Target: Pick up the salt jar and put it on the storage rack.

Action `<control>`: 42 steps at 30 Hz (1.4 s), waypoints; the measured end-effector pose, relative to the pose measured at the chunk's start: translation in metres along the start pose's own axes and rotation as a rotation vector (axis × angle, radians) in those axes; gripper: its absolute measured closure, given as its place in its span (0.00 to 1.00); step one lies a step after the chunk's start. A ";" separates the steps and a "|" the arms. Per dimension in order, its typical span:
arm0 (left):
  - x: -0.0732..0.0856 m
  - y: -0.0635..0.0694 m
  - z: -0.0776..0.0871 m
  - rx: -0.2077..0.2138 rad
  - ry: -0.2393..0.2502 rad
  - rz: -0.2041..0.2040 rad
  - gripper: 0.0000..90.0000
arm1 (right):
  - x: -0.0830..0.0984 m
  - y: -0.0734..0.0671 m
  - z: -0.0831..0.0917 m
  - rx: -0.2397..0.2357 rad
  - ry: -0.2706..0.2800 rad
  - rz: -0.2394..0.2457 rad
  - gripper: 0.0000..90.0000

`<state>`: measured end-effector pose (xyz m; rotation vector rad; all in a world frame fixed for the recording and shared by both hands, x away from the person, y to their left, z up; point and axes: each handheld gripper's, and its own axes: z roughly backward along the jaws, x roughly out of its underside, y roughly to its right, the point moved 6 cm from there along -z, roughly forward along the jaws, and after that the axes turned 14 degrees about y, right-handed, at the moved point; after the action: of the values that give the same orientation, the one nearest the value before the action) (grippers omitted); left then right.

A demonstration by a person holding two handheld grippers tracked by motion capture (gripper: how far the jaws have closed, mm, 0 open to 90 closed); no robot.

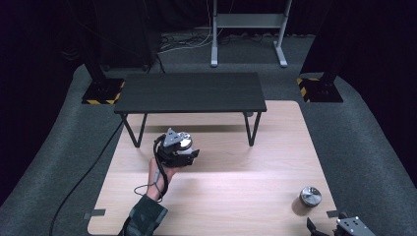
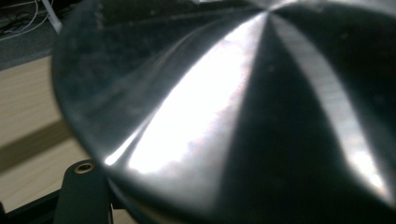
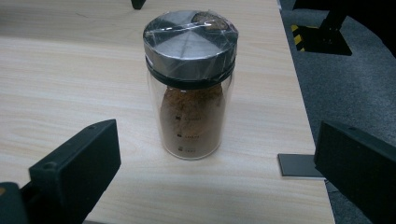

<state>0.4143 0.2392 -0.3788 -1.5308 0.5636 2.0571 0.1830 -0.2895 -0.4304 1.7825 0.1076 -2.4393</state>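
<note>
The left gripper (image 1: pixel 183 147) is clamped on a jar with a metal lid (image 1: pixel 185 141), held above the wooden table (image 1: pixel 236 196) just in front of the small black bench (image 1: pixel 192 92). In the left gripper view the held jar's lid (image 2: pixel 243 116) sits so close to the camera that only its brushed, shiny top can be read; what is in the jar and how its glass sits between the pads cannot be told. The second jar (image 3: pixel 190 84), glass with a foil-wrapped metal lid and brown powder inside, stands upright near the table's right front corner, and the right gripper (image 3: pixel 215 172) waits just before it with its jaws wide apart and nothing between them. The chief risk seems to lie with the held jar: smooth glass or polished metal gives the pads little to bite on, so a quick swing or a tilt of the wrist could let it slide or twist out and drop onto the table. If it is bound for the bench, its base could catch the bench's front edge when not lifted high enough. On the right, a closing jaw that arrives off-centre could push the standing jar toward the table's nearby edge or tip it, since it is tall and narrow.
</note>
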 end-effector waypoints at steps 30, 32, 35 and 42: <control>-0.040 0.000 0.002 0.018 0.032 -0.027 0.34 | -0.002 -0.003 0.000 -0.014 0.004 0.003 0.00; -0.043 0.001 0.002 0.018 0.031 -0.033 0.34 | -0.002 -0.003 0.000 -0.014 0.002 0.003 0.00; -0.046 0.001 0.002 0.020 0.036 -0.036 0.34 | -0.002 -0.003 -0.001 -0.019 0.002 0.001 0.00; -0.054 0.001 -0.001 0.025 0.039 -0.048 0.34 | -0.002 -0.004 -0.002 -0.026 -0.002 0.003 0.00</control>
<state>0.4265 0.2294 -0.3269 -1.5581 0.5593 1.9811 0.1853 -0.2848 -0.4291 1.7685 0.1361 -2.4258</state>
